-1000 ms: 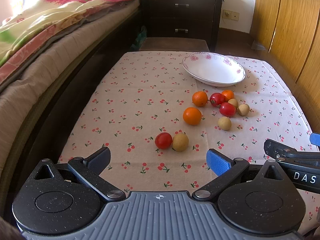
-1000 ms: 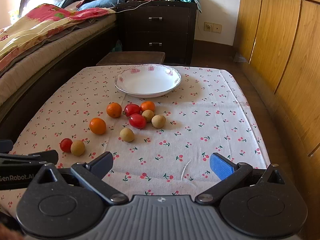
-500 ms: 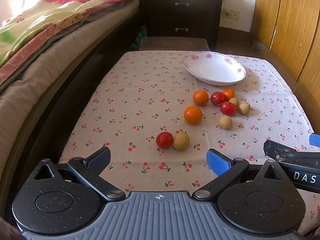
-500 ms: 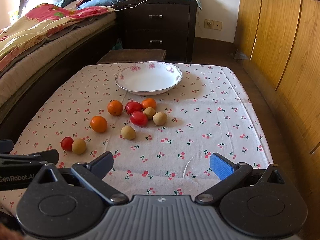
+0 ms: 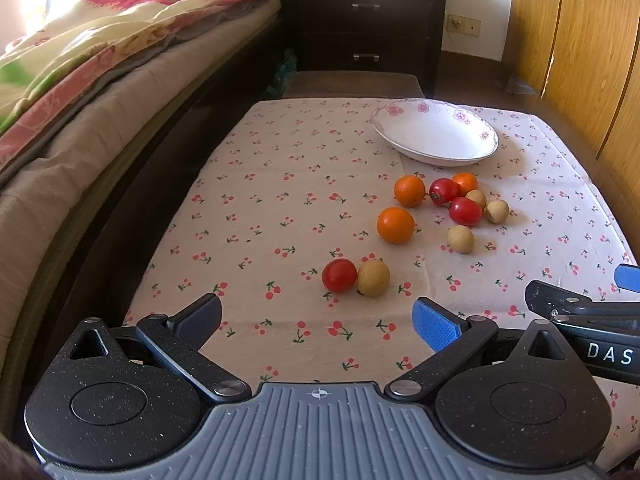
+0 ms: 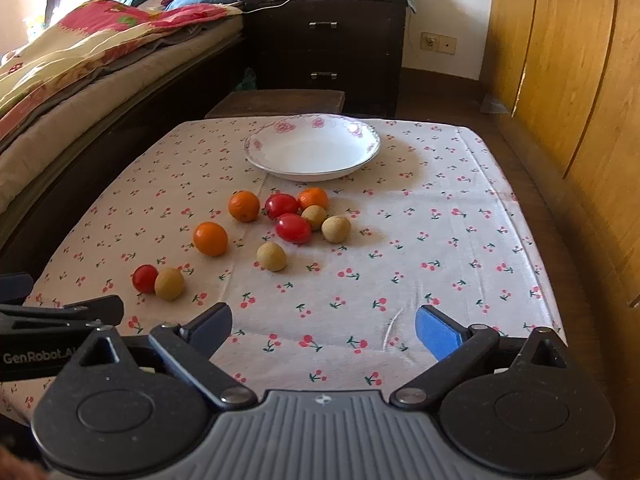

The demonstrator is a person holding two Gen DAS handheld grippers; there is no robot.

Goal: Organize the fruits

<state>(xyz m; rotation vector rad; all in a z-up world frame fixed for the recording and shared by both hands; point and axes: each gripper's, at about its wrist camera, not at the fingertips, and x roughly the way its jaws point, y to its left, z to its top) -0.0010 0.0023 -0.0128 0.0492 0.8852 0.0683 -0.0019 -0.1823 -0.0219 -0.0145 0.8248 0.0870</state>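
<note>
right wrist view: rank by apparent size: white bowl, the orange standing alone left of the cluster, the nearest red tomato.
1. white bowl, largest though farthest.
2. lone orange.
3. nearest red tomato, smallest though closest to the camera.

My left claw's camera low at the near edge, angled down, my right's beside it, both sharing the cherry-print cloth-covered table [image 5: 304, 168] [image 6: 440, 208], white floral-rimmed bowl [image 5: 436, 136] [image 6: 312, 148] far.
</note>
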